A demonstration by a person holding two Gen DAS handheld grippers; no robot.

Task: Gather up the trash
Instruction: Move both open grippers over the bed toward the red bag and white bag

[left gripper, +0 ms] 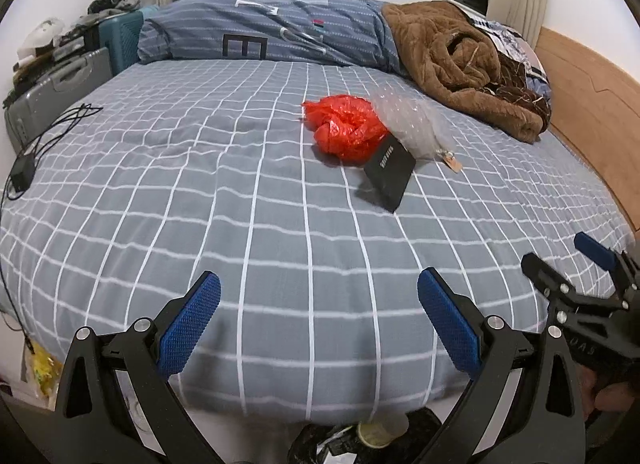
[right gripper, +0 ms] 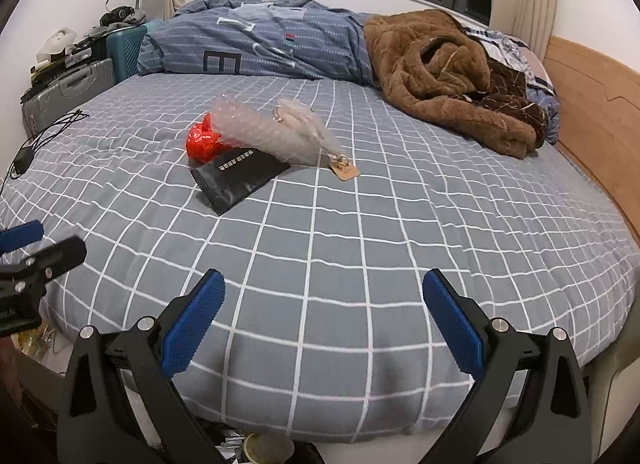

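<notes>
Crumpled red bag [left gripper: 346, 127], bubble wrap [right gripper: 256, 129], black pouch [right gripper: 240, 179] clustered; both grippers [left gripper: 318, 320] [right gripper: 322, 320] spread, empty.

Legible markings are few. A large dark block letter "E" is printed on the folded blue-grey striped duvet [left gripper: 256, 35] at the far side of the bed; further pale letter shapes on the same cover are creased and cannot be read. The flat black packet [right gripper: 240, 179] beside the red plastic bag bears one line of small white characters, too small to make out in either view. The small brown tag [right gripper: 345, 171] near the bubble wrap shows no readable print.
</notes>
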